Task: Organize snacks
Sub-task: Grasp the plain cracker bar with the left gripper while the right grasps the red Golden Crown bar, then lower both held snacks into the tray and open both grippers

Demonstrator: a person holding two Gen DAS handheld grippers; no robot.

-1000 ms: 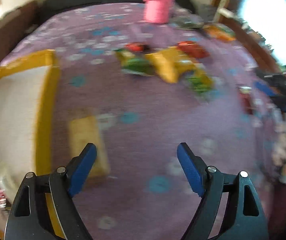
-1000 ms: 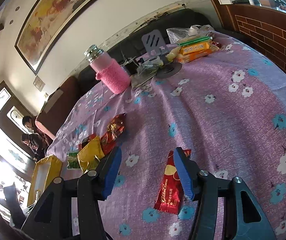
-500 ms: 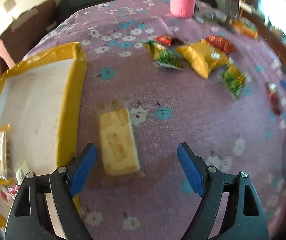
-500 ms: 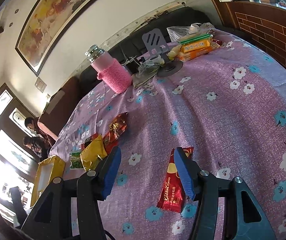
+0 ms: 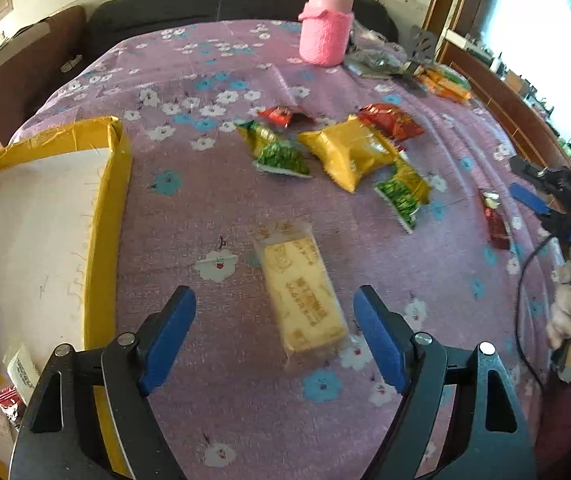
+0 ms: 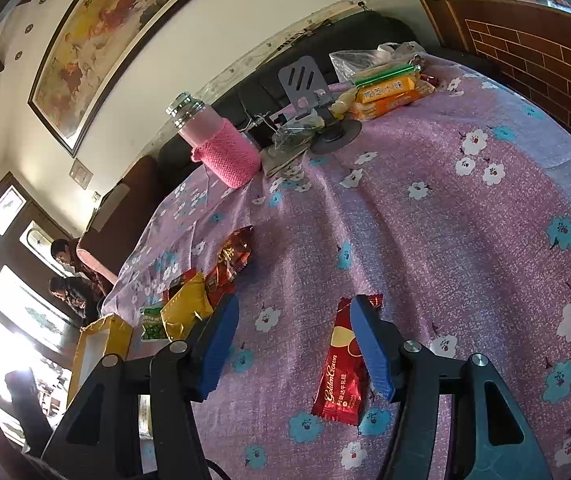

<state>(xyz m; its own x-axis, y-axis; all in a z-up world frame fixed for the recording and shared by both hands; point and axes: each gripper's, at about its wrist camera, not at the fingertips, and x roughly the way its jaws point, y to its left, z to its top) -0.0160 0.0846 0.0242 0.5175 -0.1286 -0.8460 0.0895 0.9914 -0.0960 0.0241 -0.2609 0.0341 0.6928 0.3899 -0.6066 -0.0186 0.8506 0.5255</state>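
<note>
L gripper (image 5: 273,330) is hanging w/ jaws apart, nothing clamped. The yellow biscuit pack (image 5: 300,290) is lying flat on the purple cloth (image 5: 213,184), lower centre of the left wrist view, now between the two blue pads but touching neither. A sec ago it was sitting off by the left pad, so the view has been swinging over to centre on it; looks like it's the next pick. Pack is a clear-wrapped, pale yellow block, long side running away from the camera, slightly angled.

R gripper (image 6: 294,346) jaws have just been opening wider; not gripping. The red wafer bar (image 6: 341,364) is lying on the cloth lower centre of the right wrist view, its upper part passing behind the right pad; contact unclear.

Yellow-edged box (image 5: 105,216) is sitting at left of the left wrist view, a few snacks already inside. Loose pile, i.e. yellow bag (image 5: 351,154) w/ green and red packs, is waiting upper centre. Sorting is prob. partway.
</note>
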